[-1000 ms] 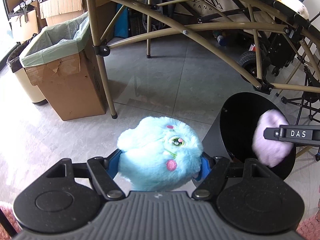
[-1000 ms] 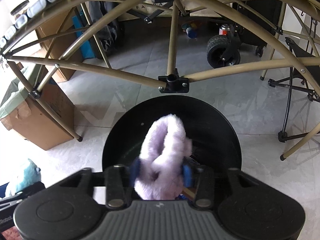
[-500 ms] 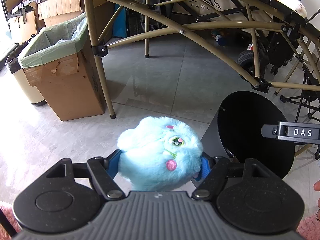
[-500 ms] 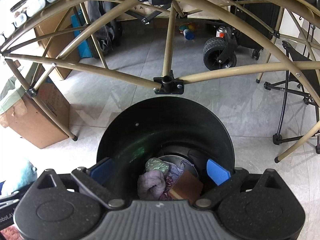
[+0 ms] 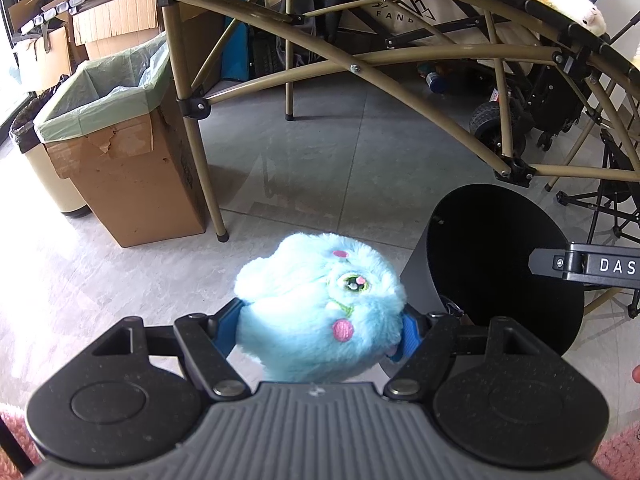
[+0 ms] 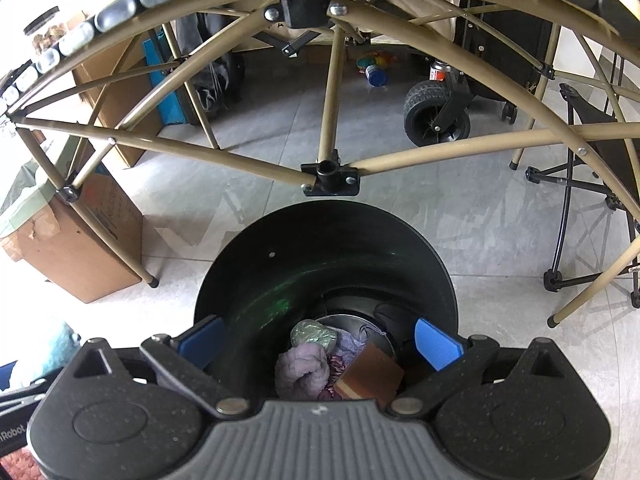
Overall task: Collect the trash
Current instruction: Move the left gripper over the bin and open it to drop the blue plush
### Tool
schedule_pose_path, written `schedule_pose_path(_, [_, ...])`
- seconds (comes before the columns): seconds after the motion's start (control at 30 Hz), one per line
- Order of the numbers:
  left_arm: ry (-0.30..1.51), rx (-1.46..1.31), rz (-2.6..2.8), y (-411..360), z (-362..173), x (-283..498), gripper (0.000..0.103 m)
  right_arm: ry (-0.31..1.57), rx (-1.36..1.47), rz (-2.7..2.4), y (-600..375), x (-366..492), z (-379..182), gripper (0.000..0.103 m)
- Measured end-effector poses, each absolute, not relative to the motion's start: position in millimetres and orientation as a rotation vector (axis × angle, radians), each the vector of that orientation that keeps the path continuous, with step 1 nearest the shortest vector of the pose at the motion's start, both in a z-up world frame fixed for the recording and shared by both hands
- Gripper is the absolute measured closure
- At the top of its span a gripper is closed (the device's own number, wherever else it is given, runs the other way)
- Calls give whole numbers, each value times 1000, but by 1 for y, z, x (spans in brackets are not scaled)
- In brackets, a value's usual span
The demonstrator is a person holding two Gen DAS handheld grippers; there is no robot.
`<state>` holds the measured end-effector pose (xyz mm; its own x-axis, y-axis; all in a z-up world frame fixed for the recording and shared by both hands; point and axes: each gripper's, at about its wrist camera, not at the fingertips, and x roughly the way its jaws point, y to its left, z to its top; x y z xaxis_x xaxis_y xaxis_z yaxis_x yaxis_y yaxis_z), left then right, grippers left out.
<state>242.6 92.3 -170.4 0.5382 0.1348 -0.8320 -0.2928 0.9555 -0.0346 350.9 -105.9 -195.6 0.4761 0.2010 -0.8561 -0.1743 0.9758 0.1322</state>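
Left wrist view: left gripper squeezes fluffy blue toy between blue pads, high off floor, so toy can go in bin next. Black bin sits just beside it, on right, mouth open toward grippers.

Right wrist view: right gripper spread wide, nothing between pads, hangs over black bin mouth. Purple fluffy thing lies down inside at bottom, next to brown block and green wad. Looks like good drop spot for blue toy too.
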Motion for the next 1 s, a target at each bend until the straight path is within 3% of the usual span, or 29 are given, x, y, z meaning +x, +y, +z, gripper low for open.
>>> schedule_pose_path(1.0, [944,-88,171,26,-161,262,28,996,135,144,-179,335,-177,0])
